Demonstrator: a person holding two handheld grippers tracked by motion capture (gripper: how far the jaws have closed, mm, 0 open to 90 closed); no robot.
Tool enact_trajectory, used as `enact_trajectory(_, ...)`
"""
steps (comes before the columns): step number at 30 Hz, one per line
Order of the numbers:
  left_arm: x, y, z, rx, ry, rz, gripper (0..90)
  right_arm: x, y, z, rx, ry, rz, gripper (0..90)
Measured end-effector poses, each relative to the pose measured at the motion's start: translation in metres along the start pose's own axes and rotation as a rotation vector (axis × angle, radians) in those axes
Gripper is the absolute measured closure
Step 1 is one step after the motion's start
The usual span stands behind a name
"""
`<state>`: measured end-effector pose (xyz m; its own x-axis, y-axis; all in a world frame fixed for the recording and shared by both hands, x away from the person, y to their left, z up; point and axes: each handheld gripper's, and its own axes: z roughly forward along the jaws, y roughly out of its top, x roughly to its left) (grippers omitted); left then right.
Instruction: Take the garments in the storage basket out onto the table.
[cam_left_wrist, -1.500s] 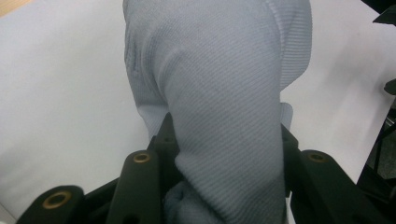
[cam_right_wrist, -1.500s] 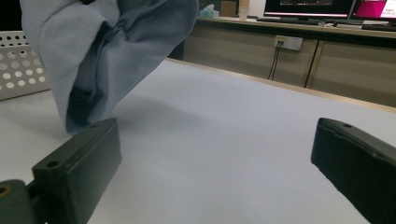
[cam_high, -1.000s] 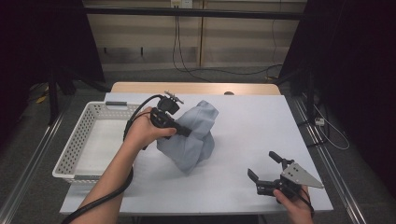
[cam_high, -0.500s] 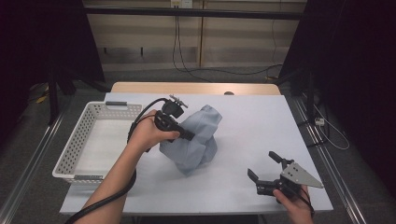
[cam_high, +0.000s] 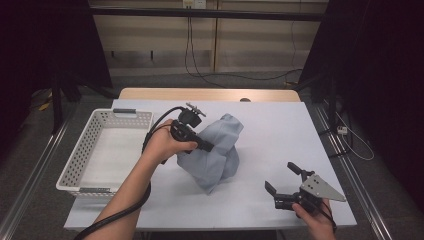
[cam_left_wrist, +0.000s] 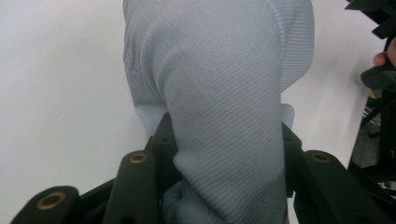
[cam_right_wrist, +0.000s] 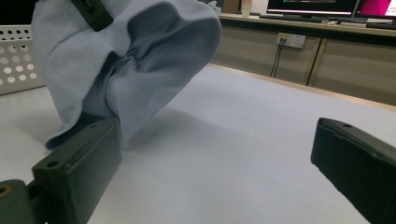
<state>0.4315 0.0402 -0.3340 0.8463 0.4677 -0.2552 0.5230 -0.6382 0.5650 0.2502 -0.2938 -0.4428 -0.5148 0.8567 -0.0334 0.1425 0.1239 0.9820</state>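
One white basket (cam_high: 80, 165) sits at the table's (cam_high: 280, 135) left edge, with nothing I can see inside it. One light blue cloth (cam_high: 215, 152) is bunched mid-table, clamped in the left gripper's (cam_high: 202, 145) jaws and partly lifted. Near the front right corner the right gripper (cam_high: 282, 182) rests with jaws apart.

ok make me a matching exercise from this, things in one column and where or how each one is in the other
Things:
1. cloth
2. basket
3. left gripper
4. right gripper

Places or states:
A. jaws open over the bare table, near its front right corner
B. white, at the left edge of the table
C. clamped on a thick fold of fabric
D. light blue, bunched and lifted at mid table

Pairs: 1-D, 2-B, 3-C, 4-A
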Motion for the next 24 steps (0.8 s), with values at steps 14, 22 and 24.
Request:
enact_trajectory(14,0.002,-0.003,0.012,0.026,0.04,0.029,50.0,0.0,0.0,0.0,0.001,0.002,0.001,1.2)
enact_trajectory(22,0.008,-0.008,0.016,0.016,0.063,0.009,44.2,0.0,0.0,0.0,0.001,0.003,0.004,1.2)
enact_trajectory(24,0.011,-0.01,0.017,0.027,0.068,0.009,42.9,0.0,0.0,0.0,0.002,0.003,0.003,1.2)
